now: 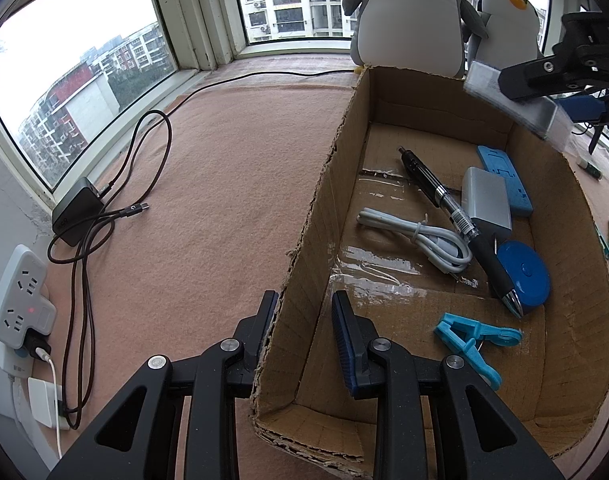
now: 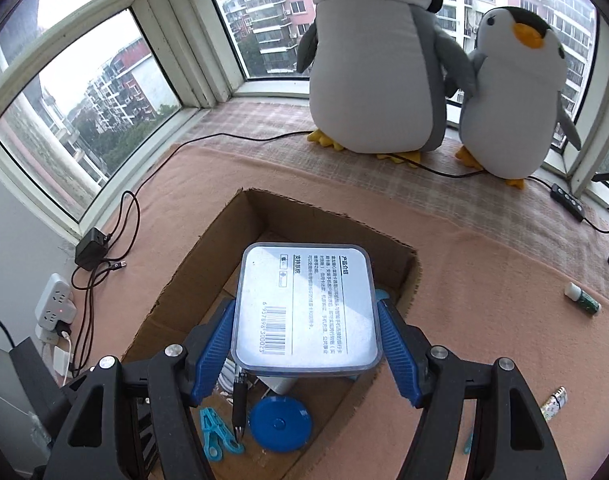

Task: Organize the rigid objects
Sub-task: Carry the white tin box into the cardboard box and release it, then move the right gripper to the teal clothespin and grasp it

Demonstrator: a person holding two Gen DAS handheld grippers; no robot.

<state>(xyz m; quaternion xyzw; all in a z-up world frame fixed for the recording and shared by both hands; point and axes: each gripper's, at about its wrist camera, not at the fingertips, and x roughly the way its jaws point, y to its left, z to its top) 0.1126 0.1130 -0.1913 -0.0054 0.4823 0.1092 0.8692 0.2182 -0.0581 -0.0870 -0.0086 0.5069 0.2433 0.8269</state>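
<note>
An open cardboard box [image 1: 316, 208] lies on the pink cloth. In it are a black pen [image 1: 456, 224], a white cable [image 1: 420, 240], a grey block [image 1: 486, 198], a blue round tape measure [image 1: 522, 272], a blue phone stand [image 1: 504, 180] and a light-blue clip [image 1: 470, 340]. My left gripper [image 1: 304, 316] straddles the box's left wall with both fingers a little apart from it. My right gripper [image 2: 306, 330] is shut on a flat clear-plastic box with a printed label [image 2: 306, 308], held above the cardboard box [image 2: 176, 300]; it shows in the left wrist view [image 1: 516, 100].
Two plush penguins [image 2: 380, 56] stand at the window. A black charger with cable [image 1: 78, 210] and a white power strip [image 1: 20, 300] lie at the left. A small green bottle [image 2: 582, 298], a pen [image 1: 606, 242] and a small patterned item [image 2: 554, 402] lie right of the box.
</note>
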